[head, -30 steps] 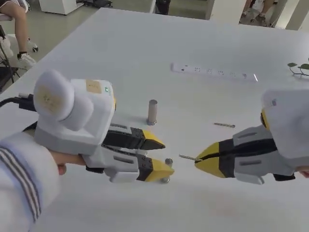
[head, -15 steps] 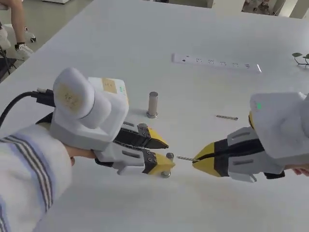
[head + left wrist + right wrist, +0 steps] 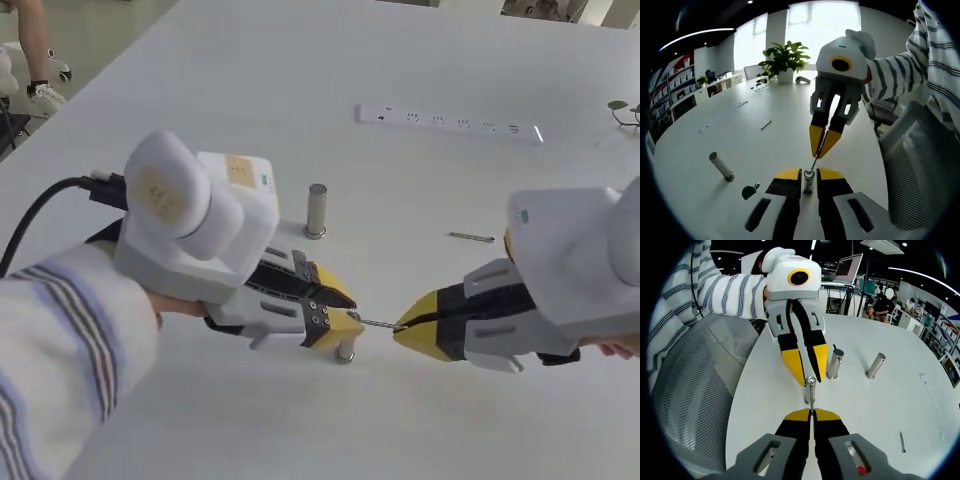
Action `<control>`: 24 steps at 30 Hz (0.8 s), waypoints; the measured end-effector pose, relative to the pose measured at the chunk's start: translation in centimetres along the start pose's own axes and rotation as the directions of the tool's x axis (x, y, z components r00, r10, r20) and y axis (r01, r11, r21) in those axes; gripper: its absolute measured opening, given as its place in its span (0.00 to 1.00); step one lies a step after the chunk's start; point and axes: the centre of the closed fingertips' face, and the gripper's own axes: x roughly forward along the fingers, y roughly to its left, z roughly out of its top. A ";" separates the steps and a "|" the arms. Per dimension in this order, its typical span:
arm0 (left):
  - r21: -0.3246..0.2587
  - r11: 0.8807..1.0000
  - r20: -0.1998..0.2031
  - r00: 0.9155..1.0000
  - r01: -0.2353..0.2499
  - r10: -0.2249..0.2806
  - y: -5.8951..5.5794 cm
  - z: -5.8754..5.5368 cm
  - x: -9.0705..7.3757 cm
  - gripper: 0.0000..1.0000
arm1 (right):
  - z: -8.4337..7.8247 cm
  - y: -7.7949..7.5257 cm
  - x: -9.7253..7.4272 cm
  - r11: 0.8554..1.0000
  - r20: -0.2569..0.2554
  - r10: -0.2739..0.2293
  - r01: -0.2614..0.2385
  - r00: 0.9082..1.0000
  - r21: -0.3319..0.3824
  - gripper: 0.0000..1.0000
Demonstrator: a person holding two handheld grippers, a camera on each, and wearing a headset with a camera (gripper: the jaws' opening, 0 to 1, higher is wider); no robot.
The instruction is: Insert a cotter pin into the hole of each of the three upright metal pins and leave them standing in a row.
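Jaws of left gripper (image 3: 808, 173) clamp metal pin (image 3: 809, 184); right gripper (image 3: 811, 413) pinches cotter pin (image 3: 811, 397) touching its top.

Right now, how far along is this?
Done, it seems: one metal pin already has something through its top. In hand: left gripper clamps the second pin; right gripper holds a cotter pin against its top. Left: the bare third pin and a loose cotter pin.

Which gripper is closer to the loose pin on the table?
Right. The right gripper sits just in front of the loose pin; the left gripper is farther away.
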 end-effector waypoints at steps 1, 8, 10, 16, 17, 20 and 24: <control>-0.001 1.000 -0.003 1.000 0.003 -0.003 0.0 0.0 0.0 0.06 | 0.0 0.0 0.0 1.000 -0.004 0.000 0.000 1.000 -0.002 0.00; 0.005 1.000 -0.014 1.000 0.015 -0.015 -0.2 -0.1 0.1 0.06 | 0.2 0.1 0.2 1.000 -0.004 -0.001 0.001 1.000 -0.004 0.00; 0.012 1.000 -0.017 1.000 0.014 -0.014 -0.2 -0.1 0.1 0.06 | 0.1 0.0 0.3 1.000 -0.005 -0.002 0.002 1.000 -0.006 0.00; 0.002 1.000 -0.020 1.000 0.004 -0.004 -0.1 0.0 0.2 0.05 | 0.7 0.1 0.9 1.000 0.007 -0.002 0.002 1.000 0.000 0.00; 0.000 1.000 -0.021 1.000 0.003 -0.003 -0.1 -0.1 0.1 0.05 | 0.8 0.3 1.1 1.000 0.006 0.002 -0.002 1.000 -0.008 0.00; 0.001 1.000 -0.024 1.000 0.004 -0.004 -0.1 -0.1 0.1 0.05 | 1.1 0.3 1.5 0.999 0.007 -0.004 0.004 1.000 -0.033 0.00; -0.003 1.000 -0.025 1.000 0.005 -0.005 -0.1 -0.1 0.2 0.05 | 1.5 0.1 1.9 0.999 0.008 -0.005 0.005 1.000 -0.041 0.00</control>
